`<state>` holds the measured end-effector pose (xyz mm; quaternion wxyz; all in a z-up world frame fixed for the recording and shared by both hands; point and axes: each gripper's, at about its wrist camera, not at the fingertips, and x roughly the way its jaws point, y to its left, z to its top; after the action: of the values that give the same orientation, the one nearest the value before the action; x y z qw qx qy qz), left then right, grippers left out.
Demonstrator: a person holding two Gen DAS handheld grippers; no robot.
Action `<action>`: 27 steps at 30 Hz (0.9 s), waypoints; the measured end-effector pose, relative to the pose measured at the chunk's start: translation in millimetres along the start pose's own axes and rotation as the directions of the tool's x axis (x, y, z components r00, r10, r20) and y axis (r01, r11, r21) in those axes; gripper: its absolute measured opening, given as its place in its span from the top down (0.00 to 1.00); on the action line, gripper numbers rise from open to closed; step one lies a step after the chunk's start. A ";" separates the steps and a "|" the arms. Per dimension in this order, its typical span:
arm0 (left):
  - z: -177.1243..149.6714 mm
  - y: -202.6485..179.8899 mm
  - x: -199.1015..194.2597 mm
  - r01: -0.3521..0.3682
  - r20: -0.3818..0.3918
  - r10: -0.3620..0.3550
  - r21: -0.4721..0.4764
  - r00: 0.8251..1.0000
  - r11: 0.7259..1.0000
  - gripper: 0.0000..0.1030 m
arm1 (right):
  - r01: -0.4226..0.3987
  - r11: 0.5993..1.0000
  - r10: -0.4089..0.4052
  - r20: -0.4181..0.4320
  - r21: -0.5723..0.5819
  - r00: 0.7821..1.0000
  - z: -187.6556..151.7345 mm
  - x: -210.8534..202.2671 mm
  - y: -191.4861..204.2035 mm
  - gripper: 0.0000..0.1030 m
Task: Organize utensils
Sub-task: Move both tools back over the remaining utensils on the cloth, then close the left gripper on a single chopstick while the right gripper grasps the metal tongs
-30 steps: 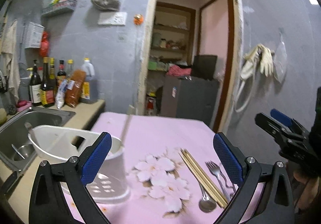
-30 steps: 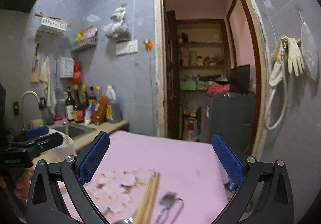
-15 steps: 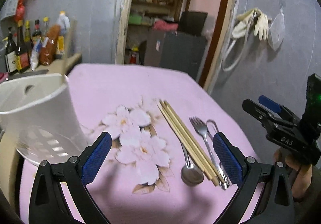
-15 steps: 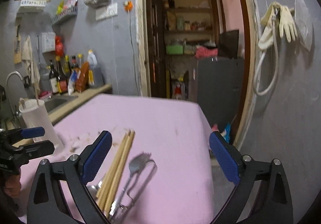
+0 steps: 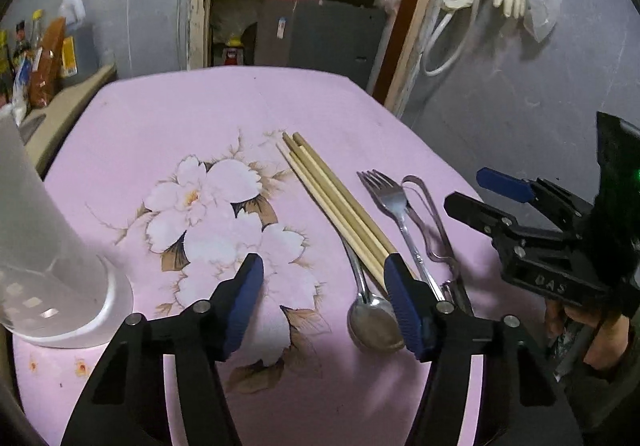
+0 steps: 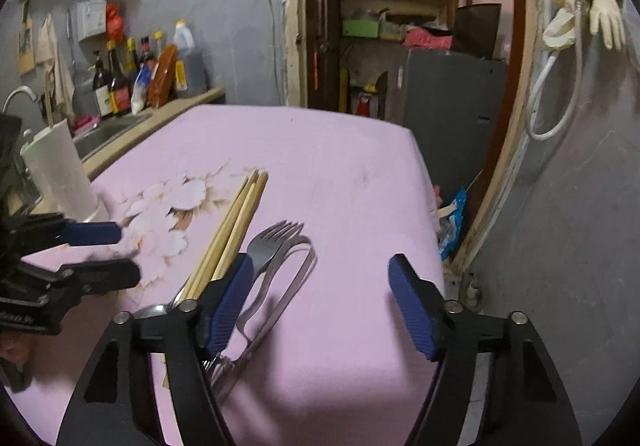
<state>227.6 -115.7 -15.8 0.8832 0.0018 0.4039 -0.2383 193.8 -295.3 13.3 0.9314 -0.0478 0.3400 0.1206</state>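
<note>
Left hand-held gripper (image 5: 322, 292) and right hand-held gripper (image 6: 320, 298) tilt downward, jaws just closing partway, nothing between them.

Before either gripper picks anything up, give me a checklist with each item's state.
1. Left gripper empty: ok. Its jaws have just been closing, nothing between them.
2. Right gripper empty: ok. Jaws also just closing, only cloth between them.
3. Utensils within view: ok. Chopsticks, fork, spoon and tongs lie side by side.
4. Holder upright on the table: ok.
5. Holder empty: cannot tell, its top is out of view.
6. Grippers apart from each other: ok.
</note>
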 end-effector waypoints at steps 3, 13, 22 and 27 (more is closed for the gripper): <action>3.7 7.1 5.4 0.007 -0.017 -0.008 -0.032 1.000 0.999 0.47 | -0.009 1.000 0.008 -0.030 -0.029 1.000 0.2 6.0 5.6 0.43; 21.1 16.4 25.7 0.049 -0.084 -0.055 -0.075 0.995 0.996 0.47 | -0.014 0.996 0.000 -0.152 -0.089 0.988 -1.3 30.6 16.0 0.44; 36.4 24.6 47.6 0.090 -0.144 -0.109 -0.132 0.984 0.987 0.79 | -0.028 0.997 0.019 -0.132 -0.072 0.991 -2.0 25.4 12.3 0.71; 44.6 37.1 54.7 0.132 -0.163 -0.168 -0.209 0.972 0.969 0.84 | -0.051 0.998 0.045 -0.131 -0.041 0.990 -2.2 24.7 7.9 0.75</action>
<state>305.6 -114.5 -31.8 0.8183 -0.0945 0.5024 -0.2626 208.8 -283.3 -4.4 0.9029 -0.0678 0.3983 0.1469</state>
